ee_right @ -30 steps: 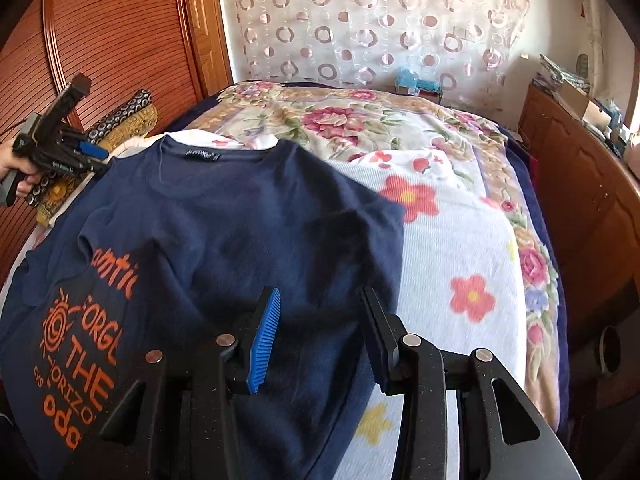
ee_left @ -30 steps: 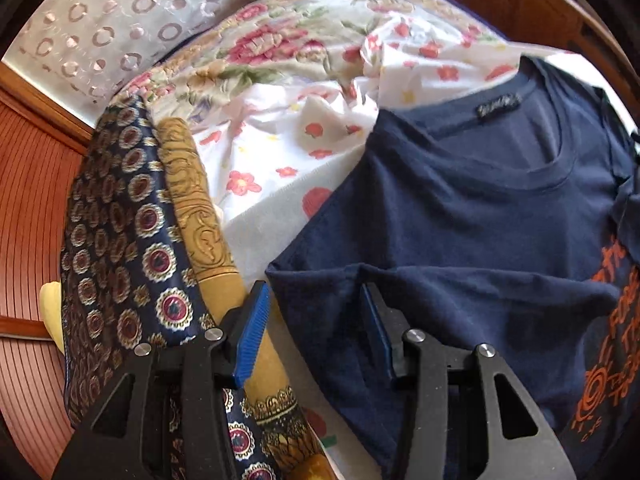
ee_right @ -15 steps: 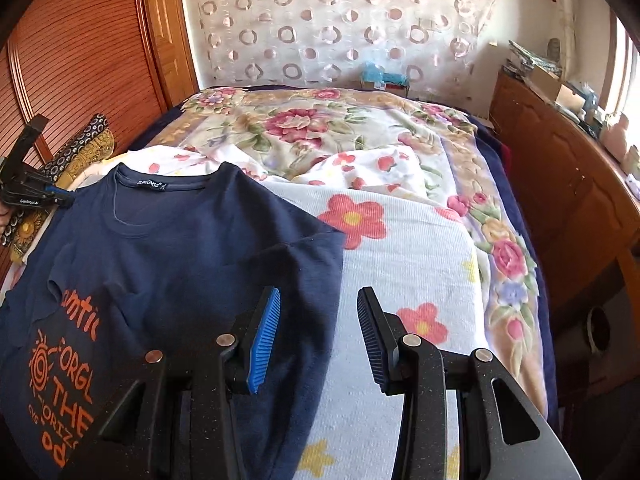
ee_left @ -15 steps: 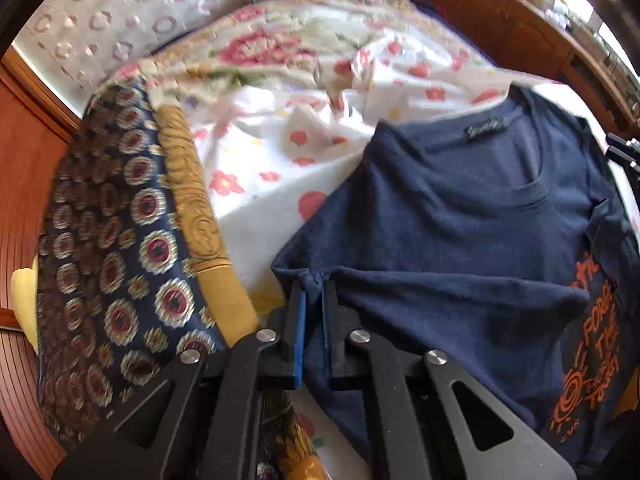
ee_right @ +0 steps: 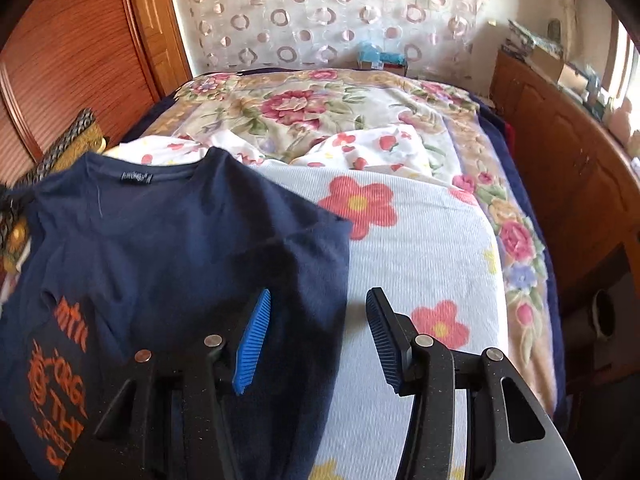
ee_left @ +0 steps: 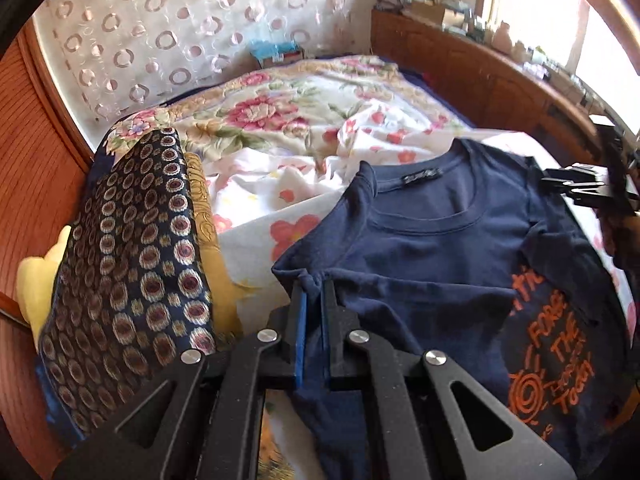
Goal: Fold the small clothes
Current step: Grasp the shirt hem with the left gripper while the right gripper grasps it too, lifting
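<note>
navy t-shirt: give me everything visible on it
The navy t-shirt is soft knit, with a round ribbed neckline, a dark label inside the collar and orange lettering with a sun motif. It lies rumpled, collar away from the cameras, on the flowered bedspread. The left gripper is shut on a bunched sleeve edge. The right gripper hangs open over the opposite edge, its jaws just widened, pinching nothing.

Your T-shirt (ee_left: 424,256) is navy blue with orange lettering and an orange sun-like print. You have it on a bedspread (ee_right: 420,248) of white ribbed cloth with red flowers and yellow centres; toward the head of the bed the cover (ee_right: 304,104) is cream with pink roses. At the left edge, the cushion (ee_left: 132,264) is dark with gold-ringed maroon medallions.
</note>
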Demonstrator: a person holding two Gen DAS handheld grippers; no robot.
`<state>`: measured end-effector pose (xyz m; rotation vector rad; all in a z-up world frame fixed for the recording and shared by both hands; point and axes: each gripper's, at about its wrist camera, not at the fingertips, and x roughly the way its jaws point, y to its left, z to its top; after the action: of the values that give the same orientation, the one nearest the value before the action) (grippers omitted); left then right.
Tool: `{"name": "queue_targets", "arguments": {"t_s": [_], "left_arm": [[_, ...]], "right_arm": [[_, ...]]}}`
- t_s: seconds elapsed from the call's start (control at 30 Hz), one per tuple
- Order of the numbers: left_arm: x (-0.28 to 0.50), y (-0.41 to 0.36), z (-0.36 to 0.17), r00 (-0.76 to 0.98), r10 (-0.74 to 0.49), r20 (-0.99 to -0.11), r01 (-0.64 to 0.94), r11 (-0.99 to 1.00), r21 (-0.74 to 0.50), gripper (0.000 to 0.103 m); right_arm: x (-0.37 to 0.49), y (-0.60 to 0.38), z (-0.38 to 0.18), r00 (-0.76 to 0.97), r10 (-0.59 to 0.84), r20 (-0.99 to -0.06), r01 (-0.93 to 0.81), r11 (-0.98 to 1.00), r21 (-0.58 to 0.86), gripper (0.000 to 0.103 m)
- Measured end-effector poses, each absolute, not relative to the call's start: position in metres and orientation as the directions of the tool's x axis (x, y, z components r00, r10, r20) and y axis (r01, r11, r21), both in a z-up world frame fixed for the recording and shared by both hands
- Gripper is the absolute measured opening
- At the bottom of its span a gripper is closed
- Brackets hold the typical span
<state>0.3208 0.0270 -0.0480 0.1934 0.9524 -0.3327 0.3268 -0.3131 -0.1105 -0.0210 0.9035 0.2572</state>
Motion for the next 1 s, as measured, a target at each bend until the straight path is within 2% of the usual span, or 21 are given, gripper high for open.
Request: {"name": "queue_targets", "arguments": {"t_s": [0.03,0.1,0.17,0.5,0.77,1.0], "left_arm": [[0.314,0.028,-0.048,0.543,-0.201,-0.815,0.358,0.934,0.008,0.007],[0.302,0.028,-0.049,0.562,-0.215,-0.799,0.347,0.938,-0.008,0.007],[0.283,0.031,-0.052,0.590,-0.233,-0.773,0.324,0.945,-0.037,0.007],[0.194,0.042,-0.042,0.680,-0.279,-0.678,0.305,0.949,-0.084,0.006],[0.122,0.060,-0.029,0.743,-0.306,-0.595,0.294,0.948,-0.121,0.006],[0.063,0.083,-0.017,0.787,-0.308,-0.534,0.269,0.951,-0.152,0.006]], "right_arm": [[0.331,-0.312,-0.110,0.587,0.222,-0.779,-0.235,0.967,0.099,0.043],[0.335,-0.305,-0.112,0.595,0.205,-0.777,-0.257,0.965,0.058,0.007],[0.330,-0.296,-0.111,0.610,0.177,-0.772,-0.252,0.967,0.023,0.007],[0.214,-0.279,-0.053,0.772,0.299,-0.561,-0.326,0.944,0.054,0.006],[0.109,-0.305,-0.047,0.803,0.358,-0.477,-0.362,0.928,0.088,0.006],[0.038,-0.338,-0.063,0.802,0.363,-0.475,-0.362,0.927,0.096,0.006]]}}
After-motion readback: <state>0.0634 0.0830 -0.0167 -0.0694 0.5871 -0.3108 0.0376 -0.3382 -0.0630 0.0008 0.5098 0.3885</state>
